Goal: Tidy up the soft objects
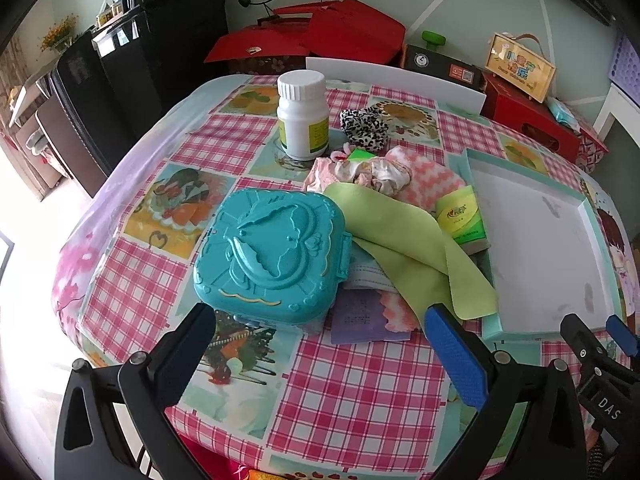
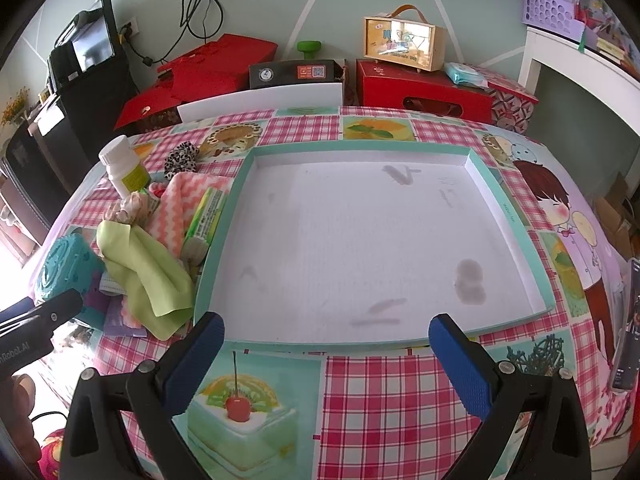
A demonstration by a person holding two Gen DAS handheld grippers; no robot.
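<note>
Left gripper (image 1: 318,344): fingers spread wide, nothing between them, hovering over the near edge of the bench (image 1: 360,392), aimed at the pile of soft things.
Right gripper (image 2: 326,354): fingers spread wide and empty, hovering at the near rim of the tray (image 2: 512,216).
Tray: shallow teal-rimmed box with a white floor, lying on the right half of the bench; nothing is in it, only a few grey smudges.
Soft pile: all heaped just left of the tray. The green cloth (image 1: 404,248) is draped on top, one corner hanging toward the near side and reaching the tray's left rim. The pink zigzag towel (image 1: 432,176) lies under it, a pale ruffled scrunchie (image 1: 380,174) on the far side, and the leopard scrunchie (image 1: 364,126) farther still, apart from the heap.
Other items: a tissue pack (image 1: 462,218) leans against the tray's left rim; a teal case (image 1: 270,256) sits touching the pile's left side; a white bottle (image 1: 303,116) stands at the far left of the pile.
Progress: by my reading nothing is sorted yet; every soft piece lies outside the tray.
Left to do: likely each cloth and scrunchie is to be picked up and moved to the tray, the green cloth being the nearest and least covered.
</note>
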